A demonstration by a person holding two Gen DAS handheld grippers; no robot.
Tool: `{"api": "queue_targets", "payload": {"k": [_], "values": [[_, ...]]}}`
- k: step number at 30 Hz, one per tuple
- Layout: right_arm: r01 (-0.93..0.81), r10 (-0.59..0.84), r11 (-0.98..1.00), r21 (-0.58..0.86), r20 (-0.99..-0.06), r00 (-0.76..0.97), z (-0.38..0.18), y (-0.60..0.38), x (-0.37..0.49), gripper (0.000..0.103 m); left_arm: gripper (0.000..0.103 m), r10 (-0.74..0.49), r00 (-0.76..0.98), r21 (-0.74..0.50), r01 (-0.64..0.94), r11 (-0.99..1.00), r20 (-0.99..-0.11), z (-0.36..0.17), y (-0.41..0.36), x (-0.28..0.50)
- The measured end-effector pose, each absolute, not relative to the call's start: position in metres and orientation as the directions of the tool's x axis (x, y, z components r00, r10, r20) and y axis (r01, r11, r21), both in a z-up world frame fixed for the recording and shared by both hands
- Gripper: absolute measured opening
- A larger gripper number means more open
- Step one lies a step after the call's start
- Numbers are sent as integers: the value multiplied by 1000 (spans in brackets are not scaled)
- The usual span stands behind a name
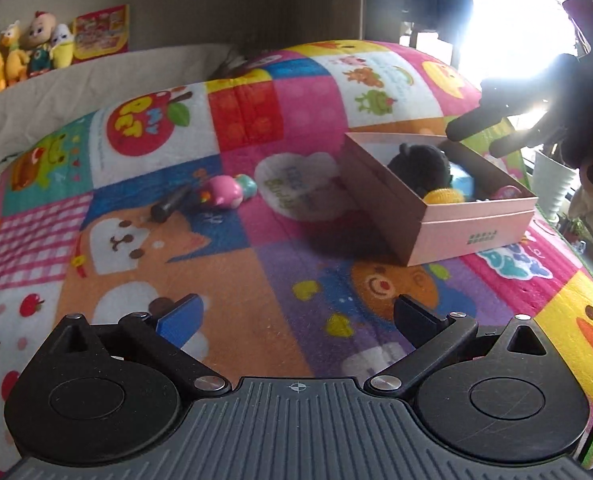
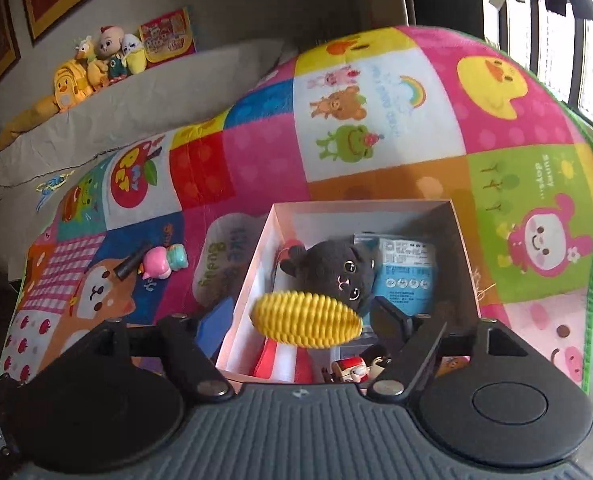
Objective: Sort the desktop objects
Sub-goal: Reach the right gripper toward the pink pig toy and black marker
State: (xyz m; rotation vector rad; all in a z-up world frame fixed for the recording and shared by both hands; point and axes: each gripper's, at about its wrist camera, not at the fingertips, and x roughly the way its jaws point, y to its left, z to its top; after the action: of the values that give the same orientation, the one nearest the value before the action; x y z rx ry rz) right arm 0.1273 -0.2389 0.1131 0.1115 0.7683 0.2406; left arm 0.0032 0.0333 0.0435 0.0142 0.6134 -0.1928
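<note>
Left wrist view low over mat (image 1: pixel 256 288), right wrist view above box (image 2: pixel 462 256) (shared)

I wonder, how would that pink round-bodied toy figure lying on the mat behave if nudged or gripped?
The pink round-bodied toy figure looks glossy and rounded, so it may slip between fingers. Lying on its side, it would probably roll on the patchwork play mat if pushed. It seems rigid, likely light.

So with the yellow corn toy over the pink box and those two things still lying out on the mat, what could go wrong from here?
1. The yellow corn toy sits between the right gripper's spread fingers near the pink box's left wall, so it could bounce out.
2. The black stick and pink figure touch, so grabbing one may nudge the other.
3. The box looks crowded around the black plush.
</note>
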Motion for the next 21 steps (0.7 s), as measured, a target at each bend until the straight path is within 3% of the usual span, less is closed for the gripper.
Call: {"api": "queue_targets", "payload": {"k": [12, 16, 21], "values": [[-270, 263, 957, 103, -698, 666, 122, -176, 133, 82, 103, -1, 849, -77, -47, 996, -528, 24, 85, 13], [-309, 243, 950, 38, -711, 660, 114, -127, 155, 82, 103, -22, 830, -119, -53, 991, -557, 8, 95, 14], [-372, 337, 919, 131, -753, 566, 93, -69, 200, 82, 103, -20, 843, -122, -54, 991, -538, 8, 94, 9]]}}
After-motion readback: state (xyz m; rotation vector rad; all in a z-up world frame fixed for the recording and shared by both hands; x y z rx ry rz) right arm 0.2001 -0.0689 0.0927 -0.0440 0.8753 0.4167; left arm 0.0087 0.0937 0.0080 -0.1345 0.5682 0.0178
